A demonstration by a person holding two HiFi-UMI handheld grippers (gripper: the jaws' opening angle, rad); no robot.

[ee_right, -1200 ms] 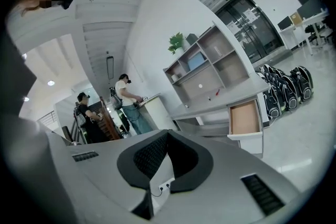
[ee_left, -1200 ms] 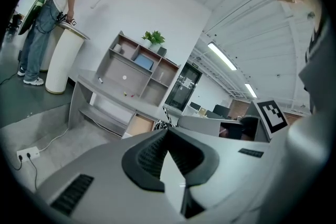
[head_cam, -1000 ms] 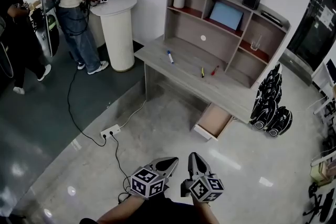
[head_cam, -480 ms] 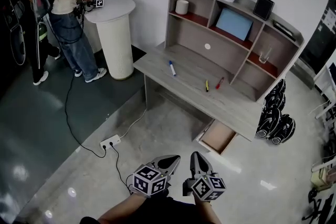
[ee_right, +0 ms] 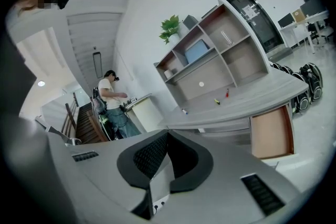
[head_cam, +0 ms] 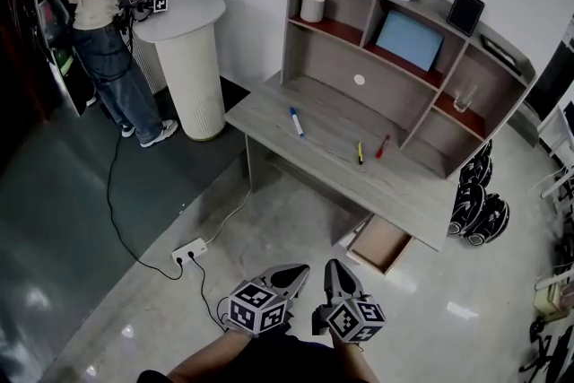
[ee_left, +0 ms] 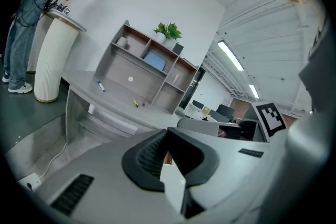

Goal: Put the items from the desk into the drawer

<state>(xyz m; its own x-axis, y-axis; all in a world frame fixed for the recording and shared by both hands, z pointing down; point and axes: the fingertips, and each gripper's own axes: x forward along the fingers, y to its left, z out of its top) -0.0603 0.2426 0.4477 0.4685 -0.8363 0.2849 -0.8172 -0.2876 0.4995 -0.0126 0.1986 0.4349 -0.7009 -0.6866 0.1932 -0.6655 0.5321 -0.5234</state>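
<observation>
Facing the desk (head_cam: 395,193), left gripper (head_cam: 301,270) and right gripper (head_cam: 331,265) closed, apparently empty; blue pen (head_cam: 294,121) print unreadable.

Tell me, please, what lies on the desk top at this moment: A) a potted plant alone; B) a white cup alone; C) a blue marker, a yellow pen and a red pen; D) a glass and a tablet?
C: the head view shows the blue marker, the yellow pen and the red pen lying apart on the desk.
</observation>
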